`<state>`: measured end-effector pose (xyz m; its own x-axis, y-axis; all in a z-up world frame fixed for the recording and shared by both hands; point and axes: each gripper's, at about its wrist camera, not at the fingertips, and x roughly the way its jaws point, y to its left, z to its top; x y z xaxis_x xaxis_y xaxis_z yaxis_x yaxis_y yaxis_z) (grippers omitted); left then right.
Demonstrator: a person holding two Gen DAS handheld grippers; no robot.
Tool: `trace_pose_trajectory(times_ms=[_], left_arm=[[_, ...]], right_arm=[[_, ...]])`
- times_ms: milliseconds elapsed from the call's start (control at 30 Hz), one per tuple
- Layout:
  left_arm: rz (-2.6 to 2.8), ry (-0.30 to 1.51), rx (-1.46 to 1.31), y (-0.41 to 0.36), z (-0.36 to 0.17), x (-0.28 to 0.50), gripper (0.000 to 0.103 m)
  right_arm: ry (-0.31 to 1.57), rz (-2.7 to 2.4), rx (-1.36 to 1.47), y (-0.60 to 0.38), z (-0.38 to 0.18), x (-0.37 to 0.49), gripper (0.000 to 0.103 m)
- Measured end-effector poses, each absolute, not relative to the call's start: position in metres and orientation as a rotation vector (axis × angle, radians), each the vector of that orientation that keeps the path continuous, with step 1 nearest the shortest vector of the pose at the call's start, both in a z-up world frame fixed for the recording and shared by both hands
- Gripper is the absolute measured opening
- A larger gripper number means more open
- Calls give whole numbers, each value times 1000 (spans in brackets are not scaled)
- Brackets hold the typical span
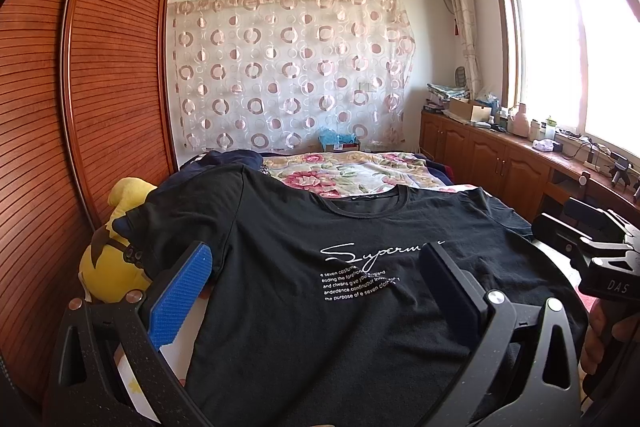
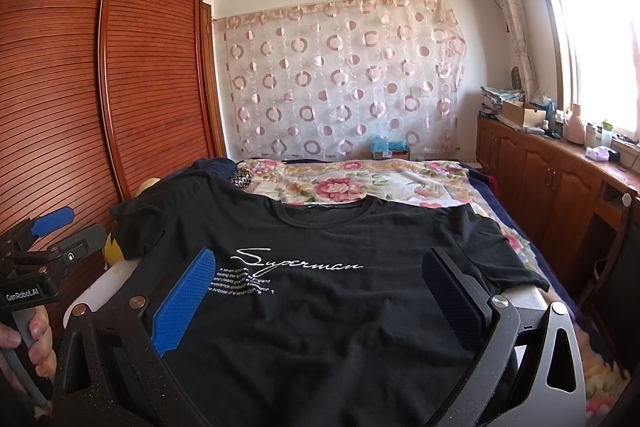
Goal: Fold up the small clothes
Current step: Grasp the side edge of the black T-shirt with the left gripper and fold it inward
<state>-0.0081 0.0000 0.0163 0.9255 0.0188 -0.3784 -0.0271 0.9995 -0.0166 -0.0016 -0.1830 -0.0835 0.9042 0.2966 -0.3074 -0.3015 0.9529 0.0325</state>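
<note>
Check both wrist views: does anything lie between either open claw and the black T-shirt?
Nothing visible does. The left claw and right claw are open just above the black T-shirt, spread flat on the bed.

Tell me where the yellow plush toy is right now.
The yellow plush toy lies at the bed's left edge in the left wrist view, wedged between the wooden wardrobe and the black T-shirt, partly under its sleeve.

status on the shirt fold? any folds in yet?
Done: the black T-shirt lies spread flat, print up, on the bed, collar away from the cameras. No fold shows yet; both sleeves are still out to the sides. In hand: nothing. The left gripper and right gripper are both open above the shirt's lower half. Left: every fold.
</note>
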Motion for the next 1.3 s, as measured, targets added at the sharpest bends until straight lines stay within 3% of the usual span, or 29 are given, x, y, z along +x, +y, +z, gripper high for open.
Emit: trace_pose_trajectory(times_ms=[667,1067,1300], left_arm=[[122,508,-52,74,-26,21,103],[145,523,-90,149,-22,41,103],[193,554,-56,188,-23,72,101]], right_arm=[[482,493,-73,-144,-101,66,103],[614,628,-66,-142,-85,143,85],[588,622,-121,-131,-67,180,84]])
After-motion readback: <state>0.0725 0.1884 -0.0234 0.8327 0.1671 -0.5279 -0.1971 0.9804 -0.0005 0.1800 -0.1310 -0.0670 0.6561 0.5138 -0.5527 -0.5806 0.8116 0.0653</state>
